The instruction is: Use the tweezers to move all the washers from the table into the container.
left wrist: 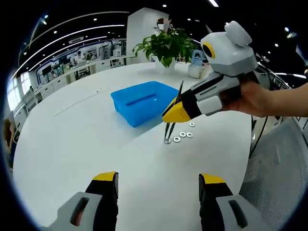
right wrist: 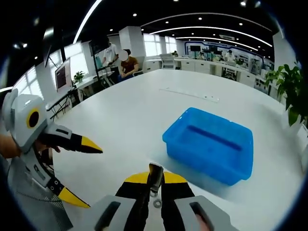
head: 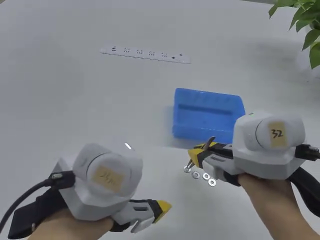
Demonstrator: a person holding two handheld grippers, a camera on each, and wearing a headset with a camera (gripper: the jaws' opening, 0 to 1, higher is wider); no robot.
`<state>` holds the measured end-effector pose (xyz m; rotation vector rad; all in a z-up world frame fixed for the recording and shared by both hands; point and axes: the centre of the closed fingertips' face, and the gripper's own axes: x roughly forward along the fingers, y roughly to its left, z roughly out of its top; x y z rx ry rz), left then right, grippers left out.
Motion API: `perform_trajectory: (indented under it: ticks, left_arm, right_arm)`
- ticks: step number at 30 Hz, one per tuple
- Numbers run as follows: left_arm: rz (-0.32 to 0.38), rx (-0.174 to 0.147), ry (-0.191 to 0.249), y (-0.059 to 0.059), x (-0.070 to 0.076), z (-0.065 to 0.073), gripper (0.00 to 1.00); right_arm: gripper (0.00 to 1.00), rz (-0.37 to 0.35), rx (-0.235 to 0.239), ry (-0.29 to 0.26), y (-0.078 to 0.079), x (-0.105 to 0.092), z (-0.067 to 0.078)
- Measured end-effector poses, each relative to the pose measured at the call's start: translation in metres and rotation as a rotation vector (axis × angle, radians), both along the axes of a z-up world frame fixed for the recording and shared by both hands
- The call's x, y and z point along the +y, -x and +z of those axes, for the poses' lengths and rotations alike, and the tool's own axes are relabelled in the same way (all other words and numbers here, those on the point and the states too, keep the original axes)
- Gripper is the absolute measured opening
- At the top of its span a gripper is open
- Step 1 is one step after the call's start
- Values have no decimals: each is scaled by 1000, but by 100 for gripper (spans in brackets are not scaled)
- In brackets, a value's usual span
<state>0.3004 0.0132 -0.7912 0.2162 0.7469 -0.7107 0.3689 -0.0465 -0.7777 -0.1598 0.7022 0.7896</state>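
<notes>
1. Step in hand: picking up a washer. The right gripper [left wrist: 175, 111] is clamped on thin dark metal tweezers [left wrist: 169, 129].
2. The tweezer tips touch down at the 9 o'clock end of a short row of small silver ring washers [left wrist: 183, 135] on the white table [head: 75, 100]. Cannot tell if 1 is pinched.
3. The blue rectangular plastic container [head: 207, 115] lies near, at 12 o'clock from the washers. Its interior looks bare.
4. The left gripper [left wrist: 159, 180] has its jaws apart and holds nothing, at 8 o'clock.
5. Next, as I judge: nip 1 washer, lift it, carry it toward 12 o'clock and release over the container.
</notes>
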Motion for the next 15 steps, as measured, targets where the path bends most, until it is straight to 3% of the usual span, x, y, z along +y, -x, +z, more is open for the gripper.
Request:
perform_trajectory:
  ticks: [7,15]
  left_arm:
    - [3,-20,11,-6,0,10,68]
    - [-30,-95,10,-21,-11,34,67]
  right_arm:
    - [4,0,-7,11,-3,1,3]
    - [4,-24,0,-10,-4,2,0]
